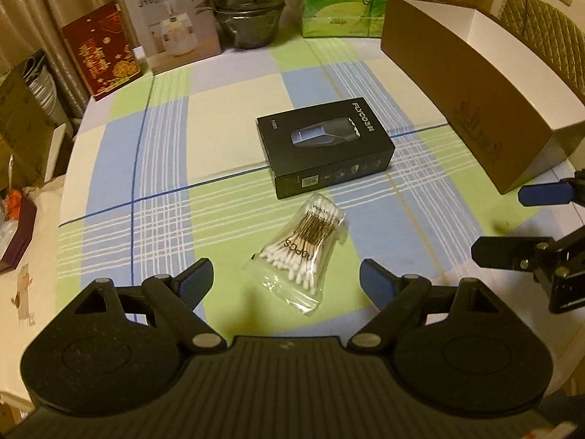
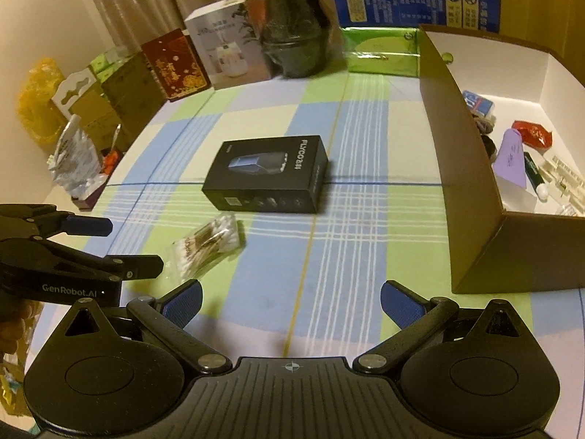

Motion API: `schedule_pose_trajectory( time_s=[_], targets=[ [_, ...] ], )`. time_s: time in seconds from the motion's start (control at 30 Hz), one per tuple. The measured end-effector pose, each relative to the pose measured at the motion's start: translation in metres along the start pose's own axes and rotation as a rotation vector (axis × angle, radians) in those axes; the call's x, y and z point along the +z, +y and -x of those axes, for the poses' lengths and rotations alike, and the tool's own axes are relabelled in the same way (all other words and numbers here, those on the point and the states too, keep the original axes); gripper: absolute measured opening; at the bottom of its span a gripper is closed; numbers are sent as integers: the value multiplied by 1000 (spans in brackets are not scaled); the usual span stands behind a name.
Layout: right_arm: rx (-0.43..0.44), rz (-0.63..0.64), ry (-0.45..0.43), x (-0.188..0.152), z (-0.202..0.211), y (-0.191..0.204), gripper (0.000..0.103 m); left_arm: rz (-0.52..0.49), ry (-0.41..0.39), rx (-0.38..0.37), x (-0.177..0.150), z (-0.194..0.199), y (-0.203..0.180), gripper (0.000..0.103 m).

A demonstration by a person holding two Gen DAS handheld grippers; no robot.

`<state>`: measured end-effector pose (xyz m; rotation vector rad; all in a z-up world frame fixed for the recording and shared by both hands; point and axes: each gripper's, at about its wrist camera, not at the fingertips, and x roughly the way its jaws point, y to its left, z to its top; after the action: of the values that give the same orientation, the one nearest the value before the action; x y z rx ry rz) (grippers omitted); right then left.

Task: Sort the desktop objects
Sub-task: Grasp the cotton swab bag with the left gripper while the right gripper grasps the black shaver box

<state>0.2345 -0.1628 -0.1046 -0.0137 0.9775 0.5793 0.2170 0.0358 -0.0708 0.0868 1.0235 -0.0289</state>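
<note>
A black FLYCO shaver box (image 1: 324, 153) lies flat in the middle of the checked tablecloth; it also shows in the right wrist view (image 2: 267, 179). A clear bag of cotton swabs (image 1: 301, 256) lies just in front of it, also seen from the right (image 2: 206, 247). My left gripper (image 1: 287, 280) is open and empty, its fingers either side of the bag's near end, above the table. My right gripper (image 2: 290, 301) is open and empty over bare cloth. A brown cardboard box (image 2: 471, 168) with white inside stands at the right and holds several small items.
Along the table's far edge stand a red box (image 1: 100, 51), a white product box (image 1: 173, 25), a dark wrapped jar (image 1: 248, 11) and green tissue packs (image 1: 343, 14). Clutter lies off the left table edge (image 2: 73, 153).
</note>
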Motion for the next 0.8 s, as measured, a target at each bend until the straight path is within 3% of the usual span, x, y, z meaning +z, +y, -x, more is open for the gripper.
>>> schedule_pose_trajectory(
  time_s=[0.23, 0.4, 0.53, 0.57, 0.7, 0.8],
  targets=[
    [-33, -41, 12, 0, -12, -1, 101, -86, 5, -55, 6, -31, 0, 77],
    [-56, -64, 18, -2, -15, -1, 101, -116, 26, -86, 12, -57, 4, 65],
    [-68, -69, 25, -2, -18, 0, 101, -146, 18, -125, 15, -67, 7, 64],
    [-71, -70, 27, -1, -19, 1, 101, -153, 16, -140, 15, -69, 7, 61],
    [-72, -65, 35, 2, -24, 3, 101, -148, 33, -174, 16, -76, 12, 32],
    [-64, -46, 42, 6, -30, 8, 101, -131, 25, -177, 11, -75, 17, 24]
  ],
)
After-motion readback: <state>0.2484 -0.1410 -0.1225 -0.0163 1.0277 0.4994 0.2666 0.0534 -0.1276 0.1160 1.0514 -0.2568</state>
